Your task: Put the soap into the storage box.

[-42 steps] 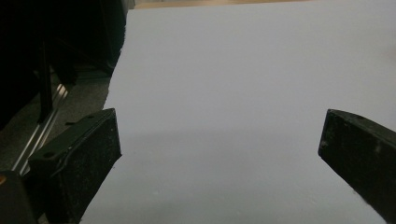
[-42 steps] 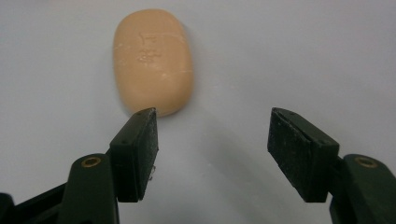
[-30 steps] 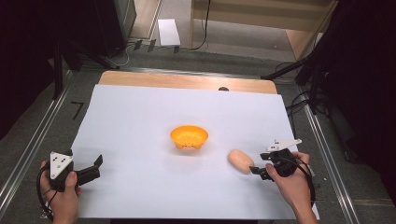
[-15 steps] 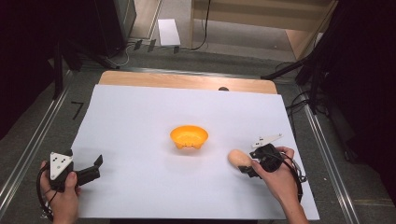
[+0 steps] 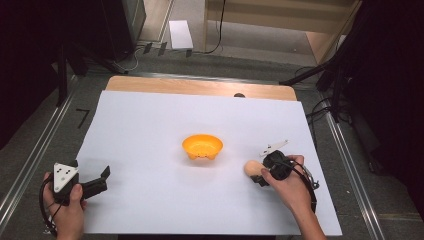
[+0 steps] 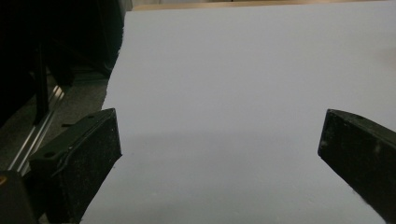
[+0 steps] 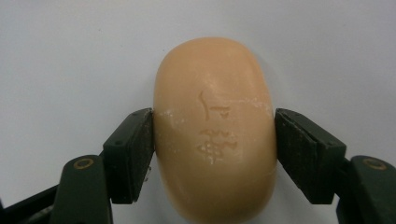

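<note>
A peach-coloured oval soap bar (image 7: 212,130) with a stamped mark fills the right gripper view, and both jaws press its sides. In the high view the soap bar (image 5: 251,167) lies on the white sheet right of centre, with my right gripper (image 5: 260,176) shut on it. An orange bowl (image 5: 202,146) sits mid-table, up and to the left of the soap. My left gripper (image 5: 102,180) rests at the sheet's near left corner, open. In the left gripper view its jaws stand wide apart over bare white paper, left gripper (image 6: 219,144).
A white sheet (image 5: 150,120) covers most of the wooden table (image 5: 200,87). Metal rails (image 5: 30,160) run along both sides. Cables and dark stands crowd the floor at the back right.
My right gripper moved left up to the soap bar and shut on its sides. The left gripper stayed still.
</note>
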The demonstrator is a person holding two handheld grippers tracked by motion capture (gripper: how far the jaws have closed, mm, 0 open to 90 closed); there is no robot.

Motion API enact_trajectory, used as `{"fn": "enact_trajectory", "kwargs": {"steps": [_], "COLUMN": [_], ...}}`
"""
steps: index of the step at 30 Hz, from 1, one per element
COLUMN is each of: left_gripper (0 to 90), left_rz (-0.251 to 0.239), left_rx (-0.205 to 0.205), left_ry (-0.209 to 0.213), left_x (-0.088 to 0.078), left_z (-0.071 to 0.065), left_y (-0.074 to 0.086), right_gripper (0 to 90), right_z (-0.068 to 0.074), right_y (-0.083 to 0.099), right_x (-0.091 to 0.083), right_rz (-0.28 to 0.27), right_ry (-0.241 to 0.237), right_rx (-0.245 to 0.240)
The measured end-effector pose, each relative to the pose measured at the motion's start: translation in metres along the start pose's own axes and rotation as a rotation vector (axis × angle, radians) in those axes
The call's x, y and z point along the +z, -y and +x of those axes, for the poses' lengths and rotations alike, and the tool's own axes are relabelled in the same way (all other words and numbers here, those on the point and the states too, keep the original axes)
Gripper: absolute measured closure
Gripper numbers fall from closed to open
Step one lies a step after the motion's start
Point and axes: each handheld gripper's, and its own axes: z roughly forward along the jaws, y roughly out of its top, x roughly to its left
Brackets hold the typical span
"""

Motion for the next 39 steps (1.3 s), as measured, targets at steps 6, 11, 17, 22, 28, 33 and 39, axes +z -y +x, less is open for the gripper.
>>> {"fn": "enact_trajectory", "kwargs": {"steps": [6, 11, 17, 22, 28, 33, 39], "left_gripper": [2.3, 2.4, 2.4, 2.4, 2.3, 2.3, 2.1], "left_rz": [-0.004, -0.004, 0.001, 0.001, 0.001, -0.003, -0.005], "left_rx": [-0.01, -0.011, -0.013, -0.013, -0.009, -0.009, -0.01], "left_ry": [0.002, 0.0, -0.002, 0.0, -0.006, -0.005, -0.011], "left_x": [0.0, 0.0, 0.0, 0.0, 0.0, 0.0, -0.001], "left_z": [0.001, 0.001, 0.001, 0.001, 0.0, 0.001, 0.0], "left_y": [0.0, 0.0, 0.0, 0.0, 0.0, 0.0, 0.0], "right_gripper": [32.7, 32.6, 32.7, 32.2, 33.2, 33.3, 33.4], "right_z": [-0.003, 0.001, 0.001, 0.003, 0.002, 0.001, -0.001], "right_y": [0.002, 0.002, 0.0, -0.002, 0.001, -0.002, -0.004], "right_x": [0.004, 0.006, 0.006, 0.007, 0.007, 0.006, -0.003], "right_rz": [0.008, 0.016, 0.028, 0.045, 0.017, 0.032, 0.0], "right_ry": [-0.005, 0.028, 0.031, 0.043, 0.03, 0.02, 0.001], "right_rx": [-0.019, -0.074, -0.062, -0.061, -0.07, -0.104, -0.137]}}
